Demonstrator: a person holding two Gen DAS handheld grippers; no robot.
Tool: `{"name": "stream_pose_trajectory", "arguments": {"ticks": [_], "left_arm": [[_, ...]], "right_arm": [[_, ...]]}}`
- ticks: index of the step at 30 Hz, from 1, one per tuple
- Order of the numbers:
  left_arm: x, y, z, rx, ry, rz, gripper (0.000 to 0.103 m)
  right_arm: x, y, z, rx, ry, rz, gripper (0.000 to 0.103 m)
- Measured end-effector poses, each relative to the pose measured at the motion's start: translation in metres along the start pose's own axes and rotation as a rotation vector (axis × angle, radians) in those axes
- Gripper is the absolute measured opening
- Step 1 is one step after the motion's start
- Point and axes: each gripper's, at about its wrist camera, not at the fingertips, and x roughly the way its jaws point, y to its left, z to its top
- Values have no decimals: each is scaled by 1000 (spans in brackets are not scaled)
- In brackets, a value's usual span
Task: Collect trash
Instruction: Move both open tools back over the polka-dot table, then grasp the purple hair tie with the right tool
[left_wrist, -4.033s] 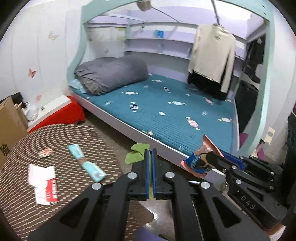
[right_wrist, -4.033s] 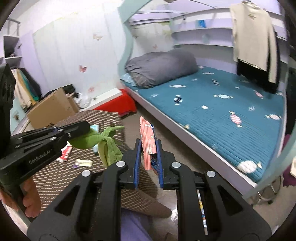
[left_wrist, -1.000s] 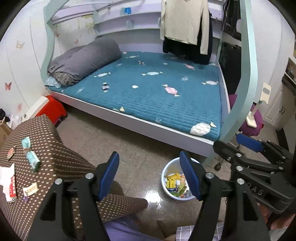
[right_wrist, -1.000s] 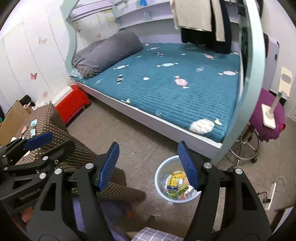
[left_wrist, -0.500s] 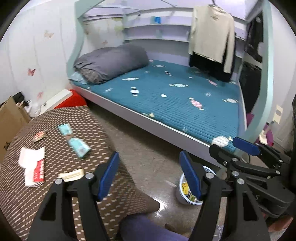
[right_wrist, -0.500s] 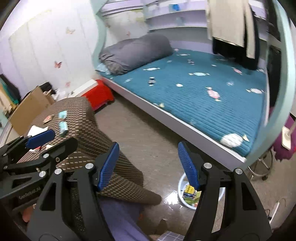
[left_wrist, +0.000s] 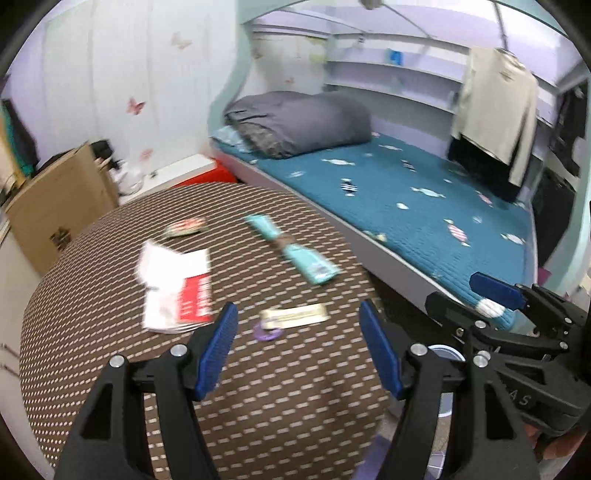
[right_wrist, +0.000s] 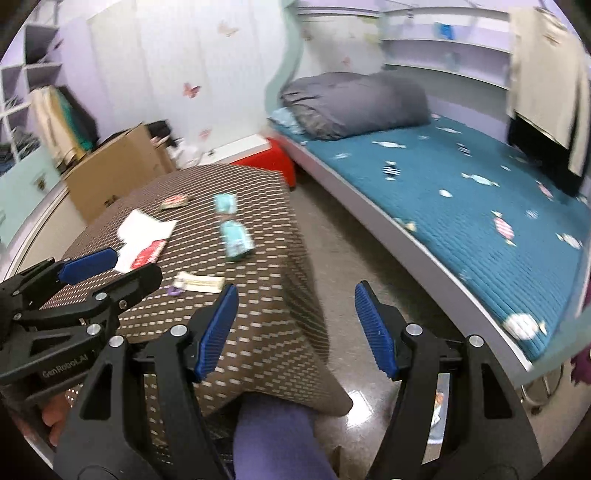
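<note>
While both our left gripper (left_wrist: 297, 349) and right gripper (right_wrist: 295, 328) hang spread and empty, we judge the cream wrapper (left_wrist: 294, 316) at twelve o'clock light, limp, best pinched at its raised edge.

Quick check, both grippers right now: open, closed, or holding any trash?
Left gripper: open, nothing between its pads, above the brown dotted table.
Right gripper: open, empty, past the table's edge over the floor.

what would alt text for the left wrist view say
The open, empty left gripper points down at a table in a brown dotted cloth strewn with litter: a teal wrapper, a red and white packet, a beige strip. The right gripper shows at right, a teal bed behind.
</note>
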Motion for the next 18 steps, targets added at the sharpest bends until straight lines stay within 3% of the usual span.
{"name": "stream_pose_trajectory", "arguments": {"ticks": [13,18], "left_arm": [[1,102,-35,-160,64,132,67],[2,126,-45,-196,89,160,67]], "right_arm": [[53,88,4,-159,89,116,57],[77,109,0,-191,137,121,49]]}}
